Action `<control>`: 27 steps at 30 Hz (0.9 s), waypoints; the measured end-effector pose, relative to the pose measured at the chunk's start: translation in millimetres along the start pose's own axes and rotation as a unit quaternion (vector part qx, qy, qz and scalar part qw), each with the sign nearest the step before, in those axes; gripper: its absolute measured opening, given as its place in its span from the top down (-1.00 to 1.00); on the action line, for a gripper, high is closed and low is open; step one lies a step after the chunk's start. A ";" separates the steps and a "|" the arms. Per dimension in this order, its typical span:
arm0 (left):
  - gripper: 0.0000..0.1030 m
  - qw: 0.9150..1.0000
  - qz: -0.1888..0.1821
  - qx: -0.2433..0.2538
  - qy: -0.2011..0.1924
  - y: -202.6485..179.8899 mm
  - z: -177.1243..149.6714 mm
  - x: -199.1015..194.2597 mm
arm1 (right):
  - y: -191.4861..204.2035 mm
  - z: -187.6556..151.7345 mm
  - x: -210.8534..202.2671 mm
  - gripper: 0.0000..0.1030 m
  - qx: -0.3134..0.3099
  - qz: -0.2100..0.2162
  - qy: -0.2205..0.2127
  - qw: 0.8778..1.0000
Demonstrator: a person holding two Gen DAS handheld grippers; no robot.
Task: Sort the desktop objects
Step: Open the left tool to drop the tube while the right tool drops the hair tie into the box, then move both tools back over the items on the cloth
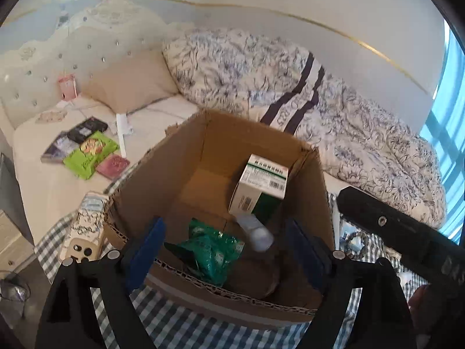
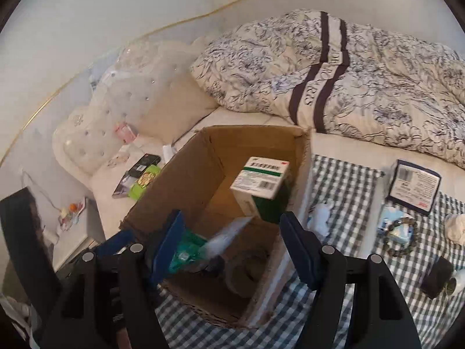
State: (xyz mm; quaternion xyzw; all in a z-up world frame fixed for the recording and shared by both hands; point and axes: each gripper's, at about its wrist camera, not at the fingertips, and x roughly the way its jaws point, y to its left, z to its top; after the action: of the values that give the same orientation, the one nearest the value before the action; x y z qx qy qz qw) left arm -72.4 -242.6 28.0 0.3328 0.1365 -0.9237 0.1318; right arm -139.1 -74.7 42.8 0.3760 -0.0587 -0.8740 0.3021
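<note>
A wide bed [image 2: 255, 122] with a cream mattress fills the room, and a rumpled floral quilt with dark stripes [image 2: 363, 69] is heaped along the wall side. Over the near part lies a blue-and-white checked cloth [image 2: 348, 180], and on it stands an open brown corrugated cardboard box [image 1: 180, 157], the place where the sorted things go. Inside it a white and green carton with a barcode [image 1: 261, 183] leans against the far right wall, a crinkled green foil packet [image 1: 209, 250] lies near the front, and a small white plastic piece [image 1: 258, 231] rests between them; it looks blurred in the right view, perhaps dropping, though I cannot be sure.

Both claws hang over the box mouth. The left claw [image 1: 223, 250] is spread wide with nothing between its blue pads, and the right claw [image 2: 232, 244] is likewise parted and empty.

To the right of the box, still loose on the cloth, are a dark-bordered printed sachet [image 2: 414, 186], a crumpled white wrapper [image 2: 319, 218] just beside the box wall, and a beaded bracelet [image 2: 402, 238] lying over a small pale blue pack.

The next pick probably suits the right claw: lift clear of the rim first, then come down squarely on the wrapper, since thin crushed plastic slips from a shallow pinch.
</note>
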 end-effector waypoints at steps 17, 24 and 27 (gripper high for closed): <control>-1.00 0.997 -0.062 0.050 -0.017 -82.9 -44.5 -42.6 | -158.7 -64.1 -111.5 -0.34 0.087 -0.164 -0.026 0.982; -1.00 0.991 -0.094 0.099 0.001 -144.4 -76.6 -34.6 | -200.7 -98.7 -128.3 -0.34 0.105 -0.199 0.005 0.974; -1.00 0.989 -0.093 0.112 0.017 -160.2 -85.7 -23.9 | -206.8 -101.2 -136.8 -0.34 0.104 -0.203 -0.006 0.974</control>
State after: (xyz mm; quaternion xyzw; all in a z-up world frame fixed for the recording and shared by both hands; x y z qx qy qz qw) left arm -58.6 -61.2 6.3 0.3474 0.0648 -0.9355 0.0050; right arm -96.0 183.8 -12.3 0.4043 -0.0731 -0.9084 0.0776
